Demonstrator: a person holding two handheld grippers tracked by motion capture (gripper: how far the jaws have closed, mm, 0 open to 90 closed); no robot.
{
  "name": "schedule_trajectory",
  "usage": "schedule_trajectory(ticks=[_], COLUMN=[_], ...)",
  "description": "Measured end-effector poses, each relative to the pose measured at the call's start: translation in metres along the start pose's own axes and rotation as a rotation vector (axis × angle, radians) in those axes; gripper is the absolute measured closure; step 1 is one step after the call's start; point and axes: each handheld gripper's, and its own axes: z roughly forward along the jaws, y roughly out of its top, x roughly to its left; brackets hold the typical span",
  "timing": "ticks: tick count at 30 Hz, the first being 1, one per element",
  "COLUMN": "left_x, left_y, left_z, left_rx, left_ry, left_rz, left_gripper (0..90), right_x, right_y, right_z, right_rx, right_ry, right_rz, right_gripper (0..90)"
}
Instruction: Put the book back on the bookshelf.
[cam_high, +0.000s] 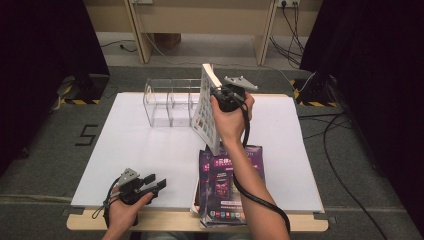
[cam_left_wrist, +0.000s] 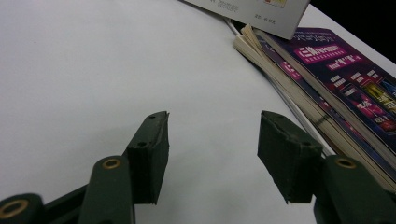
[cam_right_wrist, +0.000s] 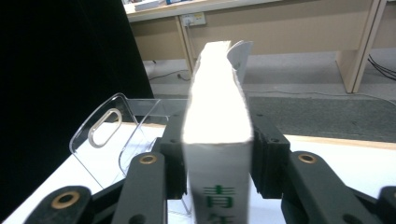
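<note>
I hold the thick white paperback book (cam_high: 206, 107) upright by its spine in my right gripper (cam_right_wrist: 217, 158), near the surface's far edge; stiff, heavy, top-heavy; left gripper (cam_left_wrist: 212, 156) open, empty

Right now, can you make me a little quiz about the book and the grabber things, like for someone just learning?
1. True or false: the right gripper has a white book between its jaws.
2. What lies on the table's near edge under the person's right forearm?
A. a stack of purple books
B. a cup
C. a ball
3. Fill in: the left gripper holds ____.

Key
1. True; in the right gripper view the book's spine sits between both pads.
2. A.
3. Nothing; its jaws stand open above the white table, while the clear plastic organizer waits farther back.
</note>
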Motion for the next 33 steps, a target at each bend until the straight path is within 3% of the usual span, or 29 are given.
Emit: schedule_trajectory(ticks=[9, 10, 14, 17, 25, 29, 33], left_x=[0.0, 0.0, 0.0, 0.0, 0.0, 0.001, 0.001], left_y=[0.0, 0.0, 0.0, 0.0, 0.0, 0.0, 0.0], left_z=[0.0, 0.0, 0.001, 0.001, 0.001, 0.001, 0.001], left_rx=[0.003, 0.003, 0.005, 0.005, 0.005, 0.003, 0.002], left_ry=[-0.001, -0.002, -0.003, -0.003, -0.002, -0.001, -0.003], left_rz=[0.002, 0.002, 0.002, 0.002, -0.001, -0.003, -0.003], left_gripper=[42.6, 42.6, 42.6, 42.7, 42.8, 42.9, 42.9], right_x=[-0.001, -0.001, 0.0, 0.001, 0.004, 0.01, 0.009], right_y=[0.011, 0.016, 0.022, 0.022, 0.032, 0.039, 0.044], right_z=[0.008, 0.012, 0.015, 0.015, 0.011, 0.014, 0.022], right_rx=[0.074, 0.108, 0.146, 0.145, 0.093, 0.046, 0.037], right_ry=[-0.027, -0.035, -0.045, -0.042, 0.028, 0.016, 0.002], right_rz=[0.0, 0.013, 0.004, -0.001, 0.005, -0.007, 0.003], right_gripper=[66.6, 70.5, 74.2, 74.4, 74.8, 74.8, 74.7])
